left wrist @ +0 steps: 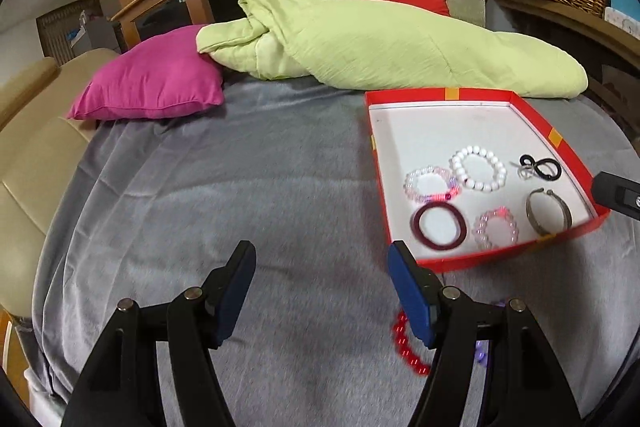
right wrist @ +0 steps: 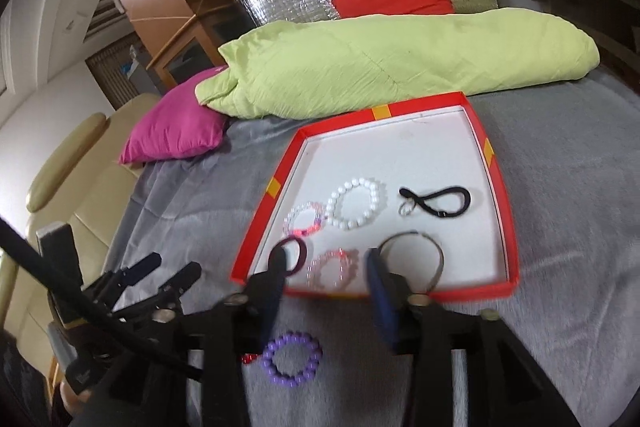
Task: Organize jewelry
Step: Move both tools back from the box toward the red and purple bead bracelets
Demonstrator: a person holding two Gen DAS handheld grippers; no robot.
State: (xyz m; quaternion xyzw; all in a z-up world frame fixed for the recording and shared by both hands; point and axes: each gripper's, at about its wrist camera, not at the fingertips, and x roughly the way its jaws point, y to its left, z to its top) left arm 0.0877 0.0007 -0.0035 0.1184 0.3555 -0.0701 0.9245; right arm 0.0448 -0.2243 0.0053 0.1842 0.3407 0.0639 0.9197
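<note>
Left gripper [left wrist: 322, 301]: its 2 black fingers with blue pads stand wide apart over bare grey cloth, nothing between them.
Right gripper [right wrist: 326, 291]: its 2 fingers stand parted with no thing pinched; they hang over the near edge of the tray, and the picture there is blurred.
Grey bedspread [left wrist: 248, 195]: soft grey cloth covering the bed; it carries everything below.
Pale green quilt [left wrist: 384, 43]: rolled and lying across the far edge of the bedspread, just behind the tray.
Shallow red cardboard tray with white floor [right wrist: 498, 183]: sits right of the middle of the bedspread, its far edge near the quilt.
Magenta square pillow [left wrist: 156, 83]: at the far left of the bedspread, touching the quilt's left end.
White round-bead bracelet [right wrist: 356, 203]: middle of the tray floor.
Dark maroon smooth bangle [left wrist: 438, 225]: near left corner of the tray.
Grey metal open cuff [left wrist: 548, 211]: near right corner of the tray.
Black cord loop with small silver ring [right wrist: 436, 202]: right side of the tray, beside the white bracelet.
Clear pink bead bracelets, 2: one [left wrist: 432, 183] by the left wall, touching the white bracelet; the other [left wrist: 495, 227] at the near edge between the bangle and the cuff.
Purple bead bracelet [right wrist: 292, 359]: on the bedspread outside the tray, near its near edge.
Red bead bracelet [left wrist: 404, 343]: on the bedspread just left of the purple one, partly hidden by a finger.
</note>
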